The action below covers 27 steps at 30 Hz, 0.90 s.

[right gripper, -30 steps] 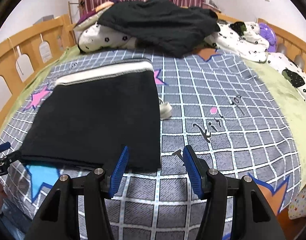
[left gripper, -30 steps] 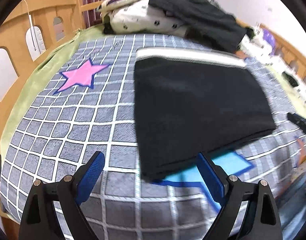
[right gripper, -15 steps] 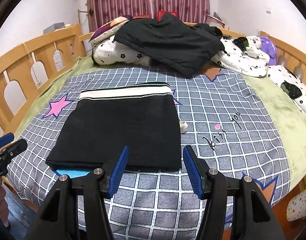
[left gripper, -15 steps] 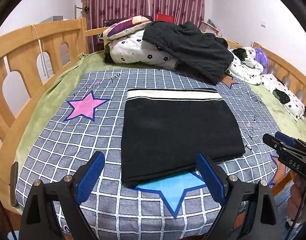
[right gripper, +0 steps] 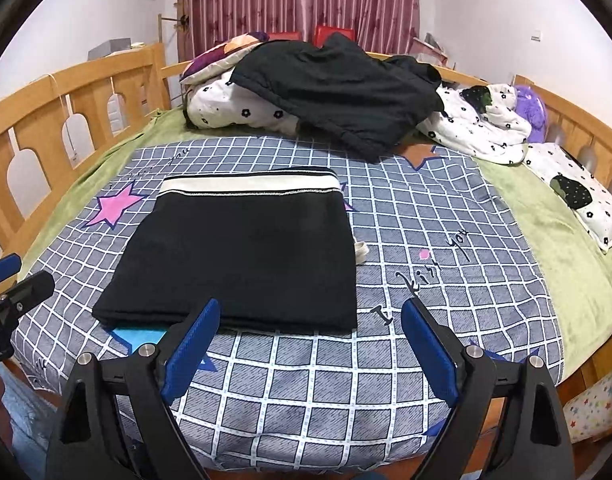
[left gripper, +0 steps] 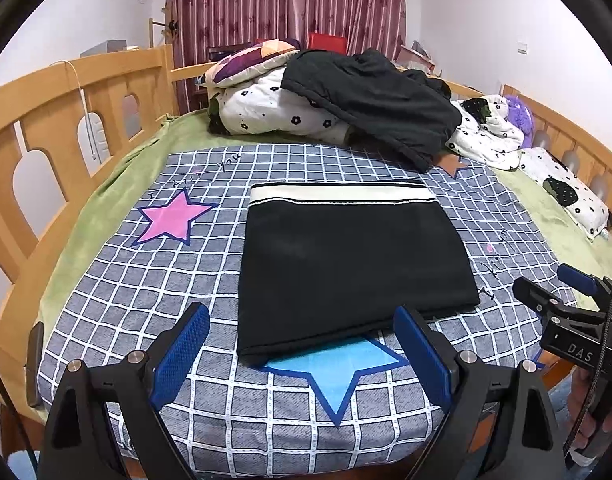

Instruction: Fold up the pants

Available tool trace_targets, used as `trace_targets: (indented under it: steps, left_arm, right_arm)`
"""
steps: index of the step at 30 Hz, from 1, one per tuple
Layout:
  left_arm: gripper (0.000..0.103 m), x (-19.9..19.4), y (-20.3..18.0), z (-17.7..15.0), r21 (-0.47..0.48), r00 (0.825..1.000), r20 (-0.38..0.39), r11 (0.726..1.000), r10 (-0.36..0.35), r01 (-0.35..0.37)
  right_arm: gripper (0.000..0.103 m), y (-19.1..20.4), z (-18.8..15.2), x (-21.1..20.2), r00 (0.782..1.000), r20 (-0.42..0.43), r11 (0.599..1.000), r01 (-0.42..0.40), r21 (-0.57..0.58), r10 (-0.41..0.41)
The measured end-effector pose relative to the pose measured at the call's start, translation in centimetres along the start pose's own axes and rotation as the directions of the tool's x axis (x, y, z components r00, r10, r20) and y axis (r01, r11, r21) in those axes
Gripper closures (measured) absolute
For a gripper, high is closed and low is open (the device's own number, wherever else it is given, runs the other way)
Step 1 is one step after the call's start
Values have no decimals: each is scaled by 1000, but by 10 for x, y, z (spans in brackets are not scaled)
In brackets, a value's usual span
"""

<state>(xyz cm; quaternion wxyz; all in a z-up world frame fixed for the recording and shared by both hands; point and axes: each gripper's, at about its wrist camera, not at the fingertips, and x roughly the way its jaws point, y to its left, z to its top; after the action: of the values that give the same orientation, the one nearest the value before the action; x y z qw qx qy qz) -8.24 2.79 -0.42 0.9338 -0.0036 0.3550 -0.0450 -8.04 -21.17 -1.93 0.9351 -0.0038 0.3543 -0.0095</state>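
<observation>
The black pants (left gripper: 346,260) lie folded into a flat rectangle on the checked bedspread, with the white-striped waistband at the far edge. They also show in the right wrist view (right gripper: 245,256). My left gripper (left gripper: 301,356) is open and empty, held back from the pants' near edge, above the bed's foot. My right gripper (right gripper: 310,352) is open and empty, near the pants' front right corner. The right gripper also shows at the right edge of the left wrist view (left gripper: 562,304).
A heap of black clothes (left gripper: 370,96) lies on flowered bedding (left gripper: 273,112) at the head of the bed. Wooden rails (left gripper: 65,120) run along both sides. A flowered pillow (right gripper: 582,196) lies at the right. A small white scrap (right gripper: 360,250) lies beside the pants.
Both grippers have pulled back and up from the folded pants toward the bed's foot. The right gripper's jaws have opened wider. The pants have not moved.
</observation>
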Motion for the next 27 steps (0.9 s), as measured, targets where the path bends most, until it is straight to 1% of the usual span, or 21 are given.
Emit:
trace_targets:
  steps: [5,11,27]
  left_arm:
    - [10,1,2,-2,-5,1000,-11,1000,2,-2]
    - [10,1,4,-3,-10,1000,-11,1000,6,-6]
    - [10,2,5,-5,-16,1000,-24,1000,6,-7]
  right_arm:
    - [12,3,-1,-3,1000,7,1000,-7,-11,7]
    - [12,2,0,-2,1000,3,1000,-15,2,15]
    - [12,3,1,-1,1000,3,1000,-12,12,12]
